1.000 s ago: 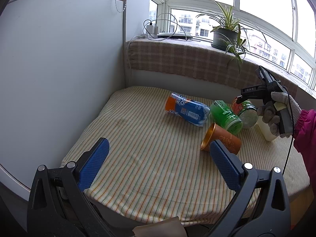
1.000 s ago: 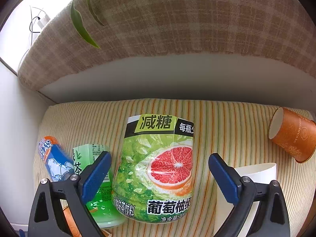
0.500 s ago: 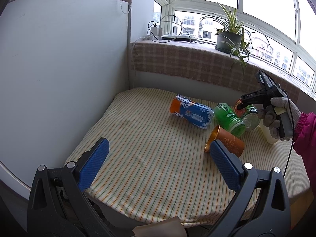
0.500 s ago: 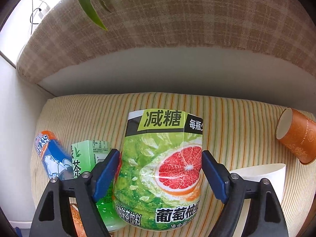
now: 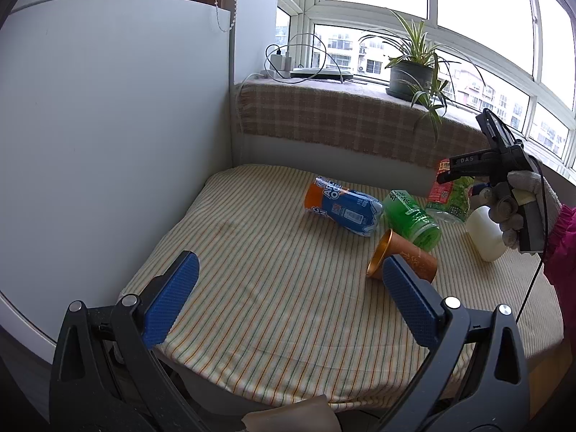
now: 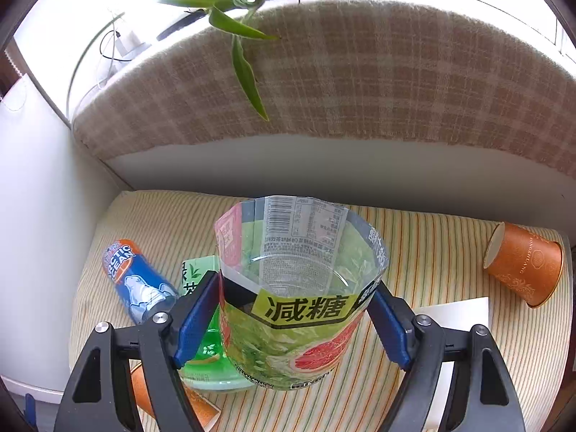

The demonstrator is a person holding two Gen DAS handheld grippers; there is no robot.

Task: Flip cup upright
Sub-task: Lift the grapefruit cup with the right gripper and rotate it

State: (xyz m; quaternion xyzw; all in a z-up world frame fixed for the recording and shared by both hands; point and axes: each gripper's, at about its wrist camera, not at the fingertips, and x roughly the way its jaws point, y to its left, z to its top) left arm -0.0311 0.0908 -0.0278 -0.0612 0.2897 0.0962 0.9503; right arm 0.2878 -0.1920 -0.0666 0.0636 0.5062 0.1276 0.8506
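Observation:
My right gripper [image 6: 295, 320] is shut on a clear grapefruit-label cup [image 6: 298, 309], gripping it near its open rim. The cup is lifted off the striped cloth and tilted, its mouth turned up and away. In the left wrist view the same cup [image 5: 451, 194] hangs at the far right in the right gripper [image 5: 462, 171]. My left gripper [image 5: 288, 306] is open and empty above the table's near edge.
On the striped table [image 5: 270, 270] lie a blue Arctic Ocean cup [image 5: 342, 207], a green cup [image 5: 412, 219], an orange-gold paper cup [image 5: 399, 259] and a white cup [image 5: 486, 232]. Another orange paper cup [image 6: 523, 264] lies at right. A plaid-covered sill with a plant [image 5: 414, 68] stands behind.
My right gripper closed on the grapefruit-label cup, lifted it off the cloth and tipped its mouth upward. My left gripper stayed open and drew back a little.

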